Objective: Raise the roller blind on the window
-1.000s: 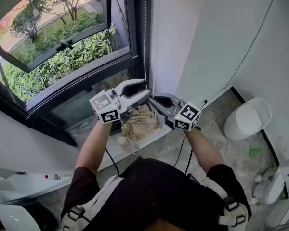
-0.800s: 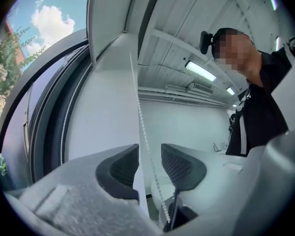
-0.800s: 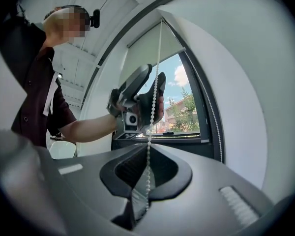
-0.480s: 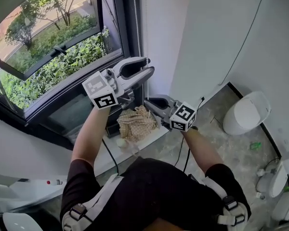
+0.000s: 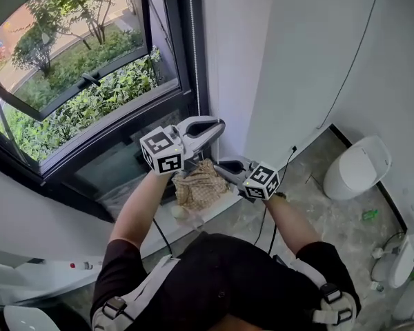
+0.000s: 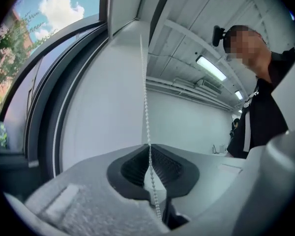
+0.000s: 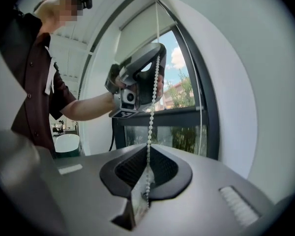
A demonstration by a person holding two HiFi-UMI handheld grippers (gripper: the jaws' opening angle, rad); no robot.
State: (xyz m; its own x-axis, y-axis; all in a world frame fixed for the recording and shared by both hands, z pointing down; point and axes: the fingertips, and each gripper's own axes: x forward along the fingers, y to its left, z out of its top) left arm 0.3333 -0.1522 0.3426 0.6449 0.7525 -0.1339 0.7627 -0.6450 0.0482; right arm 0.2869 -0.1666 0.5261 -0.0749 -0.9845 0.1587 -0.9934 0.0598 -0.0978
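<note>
Mid-haul: at mid-frame my left gripper [image 5: 218, 125] has just closed its fingers on the bead chain [image 6: 146, 102], above my right gripper [image 5: 221, 165] (clamped on it too). Next, right releases and left pulls down.

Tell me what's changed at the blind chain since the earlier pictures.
The left tongs, open a second ago, rose, dipped back and have just been closing; they now pinch the bead chain above the right tongs. The right tongs sank, drawing the chain down. Unchanged: the right tongs' grip on the chain and the cloth below them.
</note>
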